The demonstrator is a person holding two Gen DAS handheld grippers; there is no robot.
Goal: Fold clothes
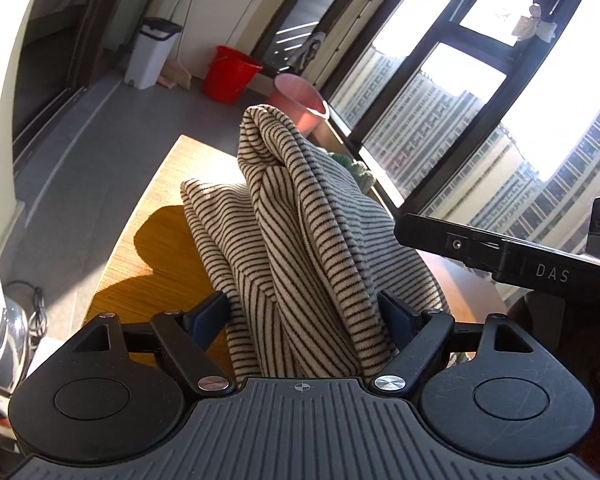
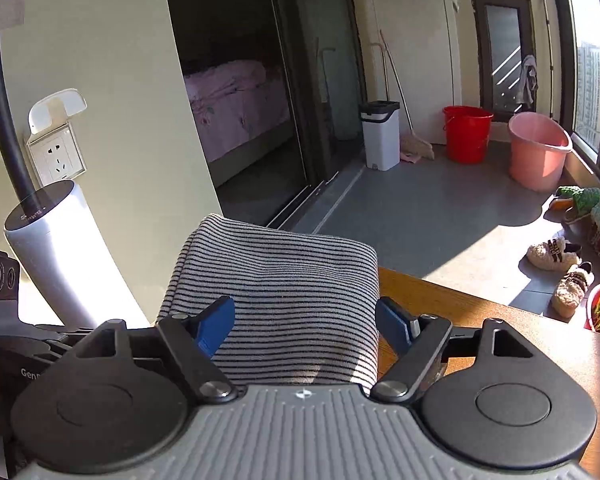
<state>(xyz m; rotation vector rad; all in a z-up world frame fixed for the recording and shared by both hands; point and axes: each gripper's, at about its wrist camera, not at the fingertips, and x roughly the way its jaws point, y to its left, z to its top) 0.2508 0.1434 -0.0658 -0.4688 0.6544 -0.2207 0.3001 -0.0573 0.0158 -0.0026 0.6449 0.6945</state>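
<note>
The soft, light striped knit top (image 1: 300,240) is lying bunched on the wooden table (image 1: 148,280), sagging between the spread left claw (image 1: 304,320) and spread right claw (image 2: 304,320), neither pinching it, so doubled edges look best for gripping.

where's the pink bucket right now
The pink bucket stands on the grey floor at the far right of the right wrist view, beside the red bucket and close under the window.
</note>
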